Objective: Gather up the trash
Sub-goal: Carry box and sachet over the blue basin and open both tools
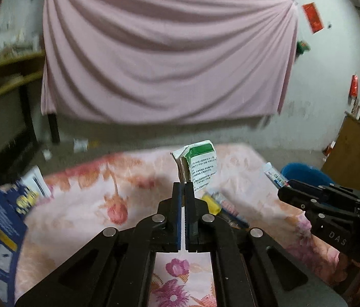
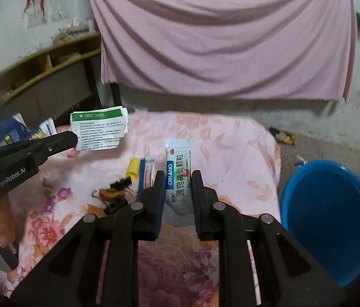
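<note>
Floral cloth (image 2: 231, 140) below — left gripper (image 1: 183, 188) pinches leaflet (image 1: 200, 166); right gripper (image 2: 178, 179) clamps sachet (image 2: 177, 168).

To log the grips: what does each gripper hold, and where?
Left gripper: folded green-white paper leaflet, lower edge. Right gripper: white-blue medicine sachet, lower half.

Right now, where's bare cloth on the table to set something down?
Free: the floral tablecloth right of the held sachet, up to the edge by the blue basin; also the far strip below the held leaflet. Crowded: the middle-left, around the yellow tube, striped packet and binder clips.
</note>
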Demonstrator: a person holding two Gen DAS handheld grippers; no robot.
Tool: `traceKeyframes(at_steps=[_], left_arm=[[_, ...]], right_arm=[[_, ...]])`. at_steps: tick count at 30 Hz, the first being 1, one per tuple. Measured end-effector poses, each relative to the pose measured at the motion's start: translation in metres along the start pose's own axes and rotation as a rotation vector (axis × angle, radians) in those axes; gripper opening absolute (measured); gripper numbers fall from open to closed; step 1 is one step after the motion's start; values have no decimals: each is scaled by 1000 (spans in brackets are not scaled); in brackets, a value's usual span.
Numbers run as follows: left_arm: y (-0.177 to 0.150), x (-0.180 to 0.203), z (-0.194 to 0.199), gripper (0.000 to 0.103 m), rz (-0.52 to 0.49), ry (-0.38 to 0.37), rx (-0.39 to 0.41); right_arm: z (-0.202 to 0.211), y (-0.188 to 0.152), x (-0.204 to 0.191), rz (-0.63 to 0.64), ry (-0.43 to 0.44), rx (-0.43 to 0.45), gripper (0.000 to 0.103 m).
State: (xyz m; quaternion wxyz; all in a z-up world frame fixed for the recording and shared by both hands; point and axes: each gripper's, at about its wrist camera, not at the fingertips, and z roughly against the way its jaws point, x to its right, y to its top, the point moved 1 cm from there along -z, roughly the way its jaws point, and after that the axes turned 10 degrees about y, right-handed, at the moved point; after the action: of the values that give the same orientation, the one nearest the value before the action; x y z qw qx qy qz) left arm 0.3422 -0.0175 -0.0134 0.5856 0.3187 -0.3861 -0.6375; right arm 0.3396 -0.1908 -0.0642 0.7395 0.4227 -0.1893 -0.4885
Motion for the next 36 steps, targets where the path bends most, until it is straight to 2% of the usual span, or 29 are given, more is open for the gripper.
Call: traceKeyframes(at_steps=[5, 15, 20, 24, 31, 36], left_arm=[[-5, 8, 33, 0, -40, 20, 180], [-13, 26, 80, 0, -117, 56, 403], [-8, 44, 93, 0, -117, 28, 451], [0, 73, 105, 0, -127, -2, 478], [18, 129, 103, 0, -160, -79, 480], [24, 177, 90, 0, -192, -140, 450]], right_arm=[[24, 3, -9, 38, -22, 140, 48], [75, 4, -20, 104, -89, 432, 48], [104, 3, -8, 83, -150, 553, 48], [127, -2, 9, 55, -203, 610, 48], [160, -9, 51, -18, -313, 648, 48], [177, -21, 92, -115, -369, 612, 48]])
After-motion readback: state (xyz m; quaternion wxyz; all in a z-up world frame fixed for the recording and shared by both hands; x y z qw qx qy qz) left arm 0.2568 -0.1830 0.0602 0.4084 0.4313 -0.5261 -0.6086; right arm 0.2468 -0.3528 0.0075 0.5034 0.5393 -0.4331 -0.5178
